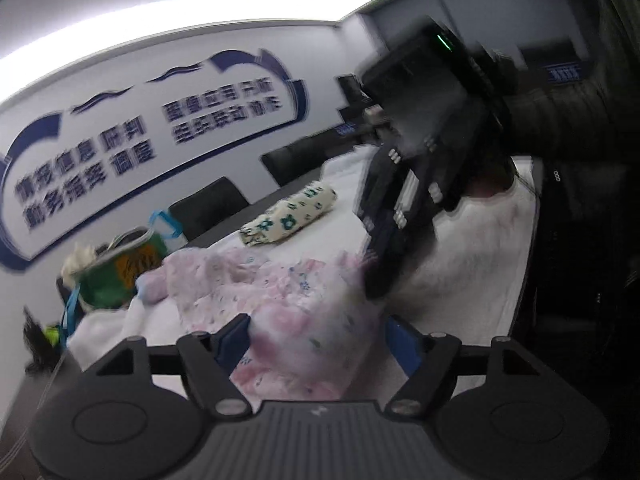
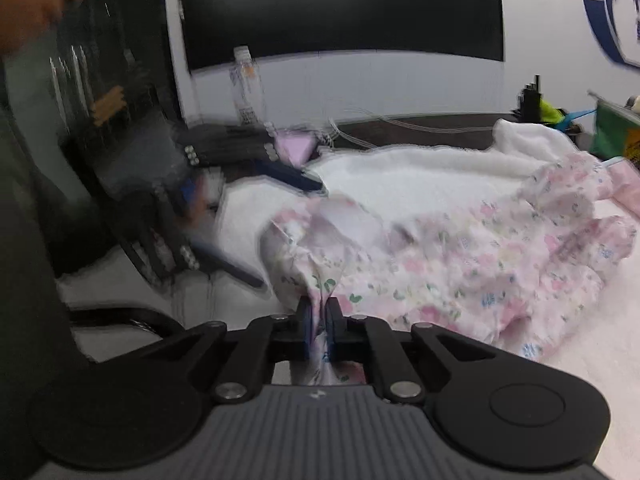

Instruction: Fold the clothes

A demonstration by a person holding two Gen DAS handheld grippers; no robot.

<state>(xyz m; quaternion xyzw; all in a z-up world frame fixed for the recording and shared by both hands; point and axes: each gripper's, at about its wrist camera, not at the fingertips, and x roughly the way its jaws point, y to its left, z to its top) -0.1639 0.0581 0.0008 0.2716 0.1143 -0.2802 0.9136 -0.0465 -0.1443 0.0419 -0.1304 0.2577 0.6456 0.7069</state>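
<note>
A pink floral garment (image 2: 460, 256) lies crumpled on a white fluffy blanket (image 2: 400, 168) that covers the table. My right gripper (image 2: 318, 310) is shut on a bunched edge of the garment, and the cloth runs back between its pads. My left gripper (image 1: 320, 340) is open wide, with a fold of the same garment (image 1: 304, 320) lying between its blue pads (image 1: 236, 340). In the right wrist view the left gripper (image 2: 286, 232) shows blurred at the garment's left edge, fingers spread. The right gripper's blurred body fills the upper right of the left wrist view.
A folded cream cloth with green print (image 1: 288, 216) lies farther along the table. A green bag (image 1: 120, 272) stands at the far end, with black chairs (image 1: 208, 204) along the wall side. A clear bottle (image 2: 246, 84) and cables (image 2: 360, 120) sit near a dark screen (image 2: 340, 8).
</note>
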